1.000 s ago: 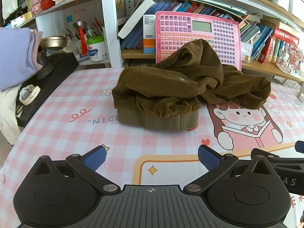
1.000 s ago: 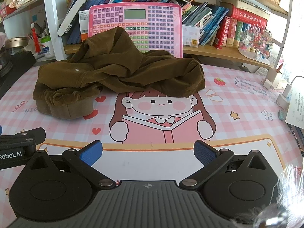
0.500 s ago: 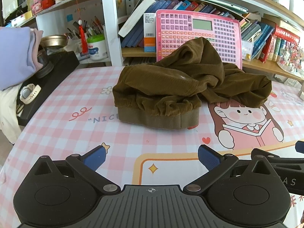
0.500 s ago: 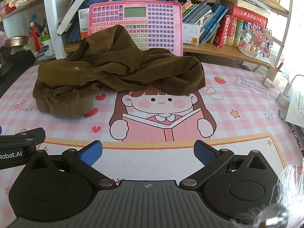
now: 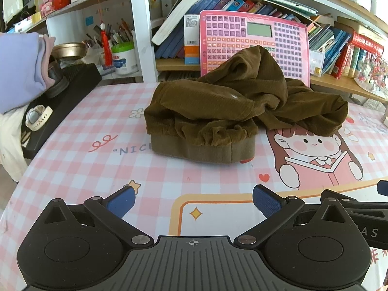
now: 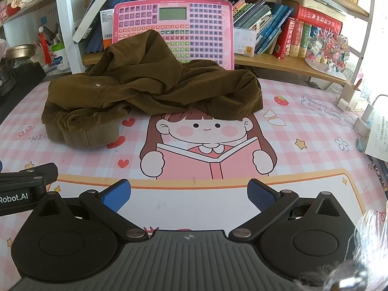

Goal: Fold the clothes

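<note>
Both grippers low over the mat, nothing gripped.

Left gripper point(image 5: 194, 200) and right gripper point(image 6: 189, 195) side by side, blue fingertips point(image 6: 116, 194) spread wide and empty. Ahead, well apart from both: crumpled brown corduroy garment point(image 5: 232, 111) heaped on pink checked table mat point(image 6: 303, 169), ribbed waistband to the left, pink keyboard toy point(image 6: 194, 24) just behind.

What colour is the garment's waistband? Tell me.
The waistband is a flat olive-tan, lighter than the brown corduroy garment. Left wrist view shows it best.
</note>
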The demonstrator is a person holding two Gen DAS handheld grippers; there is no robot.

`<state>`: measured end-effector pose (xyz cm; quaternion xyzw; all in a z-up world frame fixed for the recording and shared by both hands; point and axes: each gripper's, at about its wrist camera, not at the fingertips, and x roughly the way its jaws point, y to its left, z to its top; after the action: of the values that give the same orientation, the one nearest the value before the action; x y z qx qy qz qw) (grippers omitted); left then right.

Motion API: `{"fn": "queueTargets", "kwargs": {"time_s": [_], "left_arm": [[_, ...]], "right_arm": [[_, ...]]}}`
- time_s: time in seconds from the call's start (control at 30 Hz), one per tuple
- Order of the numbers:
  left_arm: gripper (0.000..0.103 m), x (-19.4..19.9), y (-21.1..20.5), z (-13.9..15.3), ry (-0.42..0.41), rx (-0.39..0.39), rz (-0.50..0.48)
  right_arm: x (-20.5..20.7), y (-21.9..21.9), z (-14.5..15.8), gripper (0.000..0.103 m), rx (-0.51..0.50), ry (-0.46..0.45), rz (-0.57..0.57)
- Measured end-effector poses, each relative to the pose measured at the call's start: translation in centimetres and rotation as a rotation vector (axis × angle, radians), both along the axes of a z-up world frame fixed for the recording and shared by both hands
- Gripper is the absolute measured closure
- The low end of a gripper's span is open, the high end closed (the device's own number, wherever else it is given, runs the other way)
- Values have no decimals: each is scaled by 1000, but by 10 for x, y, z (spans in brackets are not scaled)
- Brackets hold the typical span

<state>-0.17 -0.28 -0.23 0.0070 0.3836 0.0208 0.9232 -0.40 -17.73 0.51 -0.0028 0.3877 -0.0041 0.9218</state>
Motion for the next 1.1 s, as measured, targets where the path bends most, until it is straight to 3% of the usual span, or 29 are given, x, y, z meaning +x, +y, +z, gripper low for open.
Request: {"fn": "queueTargets", "kwargs": {"time_s": [1.1], "left_arm": [[0,11,-3,-8,45,13,20]], "right_arm": [[12,-5,-9,0,22,34,16]]}}
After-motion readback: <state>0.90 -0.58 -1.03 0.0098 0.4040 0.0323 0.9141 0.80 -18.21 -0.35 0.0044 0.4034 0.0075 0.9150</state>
